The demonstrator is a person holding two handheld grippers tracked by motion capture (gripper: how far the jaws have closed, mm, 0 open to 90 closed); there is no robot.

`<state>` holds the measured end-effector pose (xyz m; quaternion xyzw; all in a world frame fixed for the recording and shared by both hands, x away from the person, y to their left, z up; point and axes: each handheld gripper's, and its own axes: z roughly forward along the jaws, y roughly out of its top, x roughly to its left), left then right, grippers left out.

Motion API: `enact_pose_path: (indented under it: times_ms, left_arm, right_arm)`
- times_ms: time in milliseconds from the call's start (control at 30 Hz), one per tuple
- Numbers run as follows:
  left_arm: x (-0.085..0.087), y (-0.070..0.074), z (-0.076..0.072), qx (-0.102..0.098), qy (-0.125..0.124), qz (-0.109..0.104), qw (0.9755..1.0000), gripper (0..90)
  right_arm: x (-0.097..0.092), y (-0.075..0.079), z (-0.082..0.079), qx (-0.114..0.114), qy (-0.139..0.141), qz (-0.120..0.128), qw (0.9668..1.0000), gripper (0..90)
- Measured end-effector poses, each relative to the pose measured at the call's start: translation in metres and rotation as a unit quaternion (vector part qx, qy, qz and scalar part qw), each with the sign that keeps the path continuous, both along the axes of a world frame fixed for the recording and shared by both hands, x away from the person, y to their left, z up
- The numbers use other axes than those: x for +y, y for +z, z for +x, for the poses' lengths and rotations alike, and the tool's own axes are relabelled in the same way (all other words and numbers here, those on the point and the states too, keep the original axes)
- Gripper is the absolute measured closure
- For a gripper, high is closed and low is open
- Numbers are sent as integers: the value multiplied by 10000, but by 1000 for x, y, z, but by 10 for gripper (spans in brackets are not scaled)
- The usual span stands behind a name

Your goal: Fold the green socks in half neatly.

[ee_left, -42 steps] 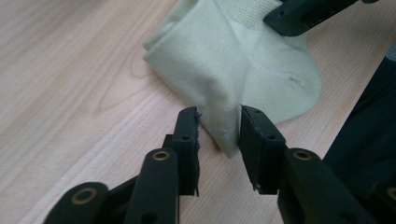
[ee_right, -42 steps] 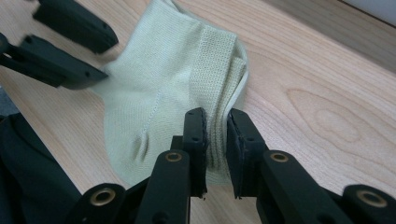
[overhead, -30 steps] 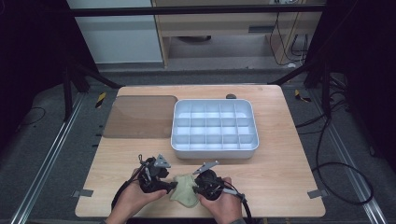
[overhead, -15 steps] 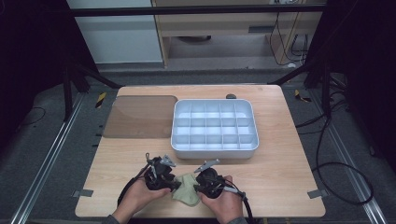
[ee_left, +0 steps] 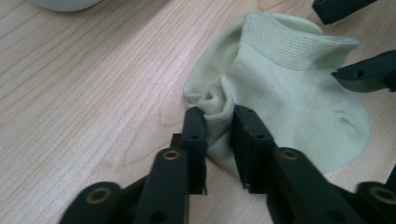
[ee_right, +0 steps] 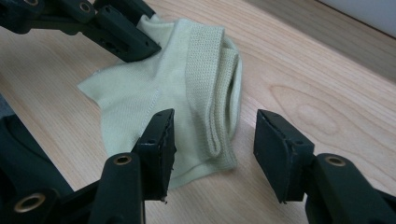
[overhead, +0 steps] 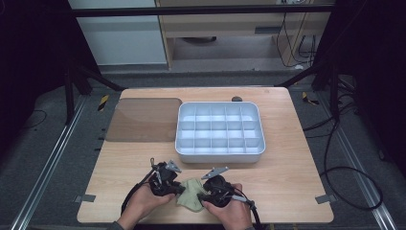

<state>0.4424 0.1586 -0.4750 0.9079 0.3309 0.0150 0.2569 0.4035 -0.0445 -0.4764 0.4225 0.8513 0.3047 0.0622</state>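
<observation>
A pale green sock (overhead: 192,195) lies crumpled near the table's front edge, between my two grippers. In the left gripper view, my left gripper (ee_left: 218,115) is shut on a bunched fold at the sock's (ee_left: 289,93) near edge. My right gripper (ee_right: 215,127) stands open, its jaws set on either side of the ribbed cuff of the sock (ee_right: 154,88), which lies flat on the wood. In the high view the left gripper (overhead: 176,189) meets the sock from the left and the right gripper (overhead: 203,196) from the right. A hand holds each one.
A white tray (overhead: 220,154) divided into several compartments sits mid-table, just beyond the grippers. To its left a brown mat (overhead: 143,120) lies flat. A small dark object (overhead: 236,99) rests at the table's far edge. Bare wood stretches to the right.
My left gripper has moved slightly right, in against the sock. The right gripper has barely moved.
</observation>
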Motion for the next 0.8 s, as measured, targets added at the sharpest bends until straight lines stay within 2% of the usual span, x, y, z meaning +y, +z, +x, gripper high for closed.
enact_pose_path:
  times_ms: [267, 467, 633, 800]
  left_arm:
    - [0, 0, 0, 14, 1, -16, 10000, 813]
    - [1, 1, -2, -14, 6, 0, 10000, 831]
    - [0, 1, -3, -45, 4, 16, 10000, 836]
    - [3, 3, -4, -27, -16, 14, 10000, 839]
  right_arm:
    - [5, -6, 5, 45, 14, -19, 10000, 503]
    - [10, -7, 5, 70, 61, -23, 10000, 611]
    - [12, -6, 5, -13, 110, -120, 9999, 721]
    - [14, -5, 5, -27, 150, -195, 9997, 771]
